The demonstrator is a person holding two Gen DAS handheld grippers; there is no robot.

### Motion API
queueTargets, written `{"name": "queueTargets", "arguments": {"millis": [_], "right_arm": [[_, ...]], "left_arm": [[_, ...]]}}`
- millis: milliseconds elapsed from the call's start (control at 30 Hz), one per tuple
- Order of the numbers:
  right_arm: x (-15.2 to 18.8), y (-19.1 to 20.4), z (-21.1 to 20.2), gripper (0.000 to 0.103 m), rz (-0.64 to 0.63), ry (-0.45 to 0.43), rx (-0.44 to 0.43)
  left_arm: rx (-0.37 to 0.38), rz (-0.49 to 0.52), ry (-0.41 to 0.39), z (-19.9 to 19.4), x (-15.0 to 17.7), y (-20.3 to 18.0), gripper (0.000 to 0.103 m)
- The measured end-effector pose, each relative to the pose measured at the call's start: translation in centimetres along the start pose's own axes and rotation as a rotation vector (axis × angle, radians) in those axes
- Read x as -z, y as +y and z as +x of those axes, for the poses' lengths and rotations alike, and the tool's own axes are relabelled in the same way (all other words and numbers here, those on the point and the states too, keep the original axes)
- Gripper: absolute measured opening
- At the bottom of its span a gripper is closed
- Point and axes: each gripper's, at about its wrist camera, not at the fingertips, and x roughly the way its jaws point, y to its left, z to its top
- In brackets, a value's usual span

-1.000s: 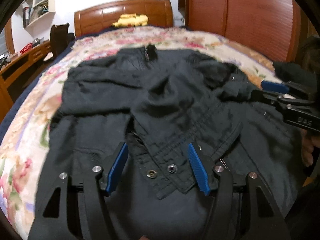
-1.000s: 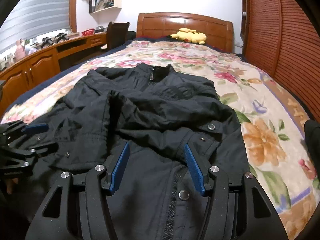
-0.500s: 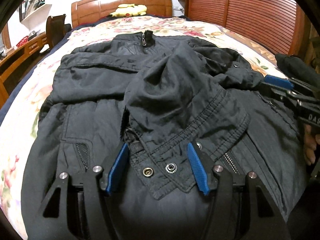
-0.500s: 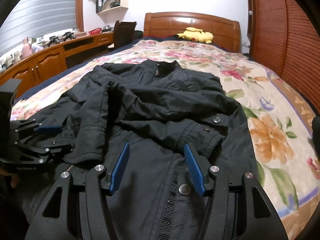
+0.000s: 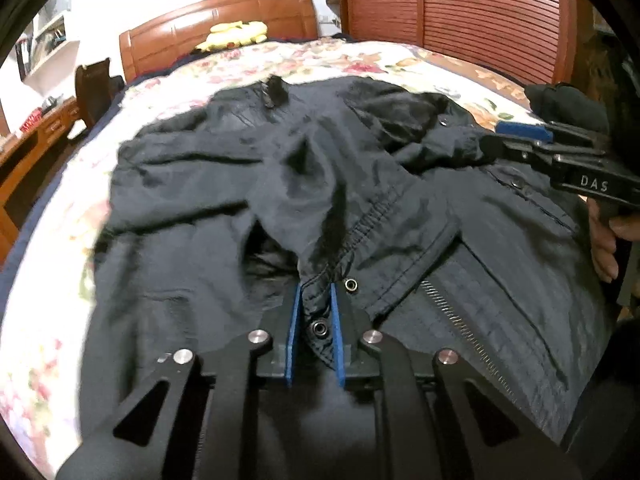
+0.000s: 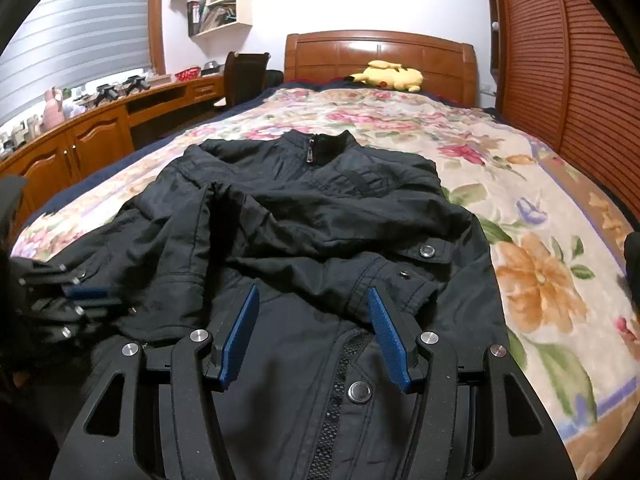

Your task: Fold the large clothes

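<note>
The left gripper [image 5: 315, 294] pinches the black jacket's [image 6: 320, 216] sleeve cuff [image 5: 320, 320]; the right gripper [image 6: 314, 300] hovers spread above it, near the bed's [image 6: 540, 208] foot edge.

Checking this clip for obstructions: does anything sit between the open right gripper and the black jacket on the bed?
Nothing visible does. The right gripper hovers open directly over the black jacket, with only jacket fabric between its fingers. The left gripper is already shut on a sleeve cuff, off to the side.

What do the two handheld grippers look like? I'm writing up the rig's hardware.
Both the left gripper and the right gripper have matte black angular frames with triangular cut-outs, silver round bolts and ribbed blue pads. White letters "DAS" mark the right gripper's side. A bare hand holds it.
</note>
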Motion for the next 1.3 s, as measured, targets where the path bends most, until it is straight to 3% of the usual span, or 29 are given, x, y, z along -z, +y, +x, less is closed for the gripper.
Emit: {"name": "queueTargets", "arguments": {"millis": [367, 667, 867, 1067, 1300], "right_arm": [[-0.3, 0.0, 0.3, 0.058, -0.005, -0.011, 0.002], [-0.3, -0.1, 0.4, 0.058, -0.001, -0.011, 0.000], [-0.4, -0.1, 0.5, 0.058, -0.005, -0.008, -0.001], [-0.3, 0.1, 0.7, 0.058, -0.016, -0.004, 0.001], [-0.4, 0.1, 0.7, 0.058, -0.022, -0.003, 0.001]], "left_arm": [[-0.151, 0.012, -0.073, -4.2, -3.0, 7.6, 0.010], [-0.108, -0.024, -0.085, -4.6, -3.4, 9.7, 0.021], [-0.061, -0.079, -0.097, -5.0, -1.9, 9.7, 0.041], [-0.073, -0.077, -0.067, -4.1, 0.3, 8.7, 0.050], [-0.107, -0.077, -0.043, -3.8, 2.9, 8.3, 0.053]]}}
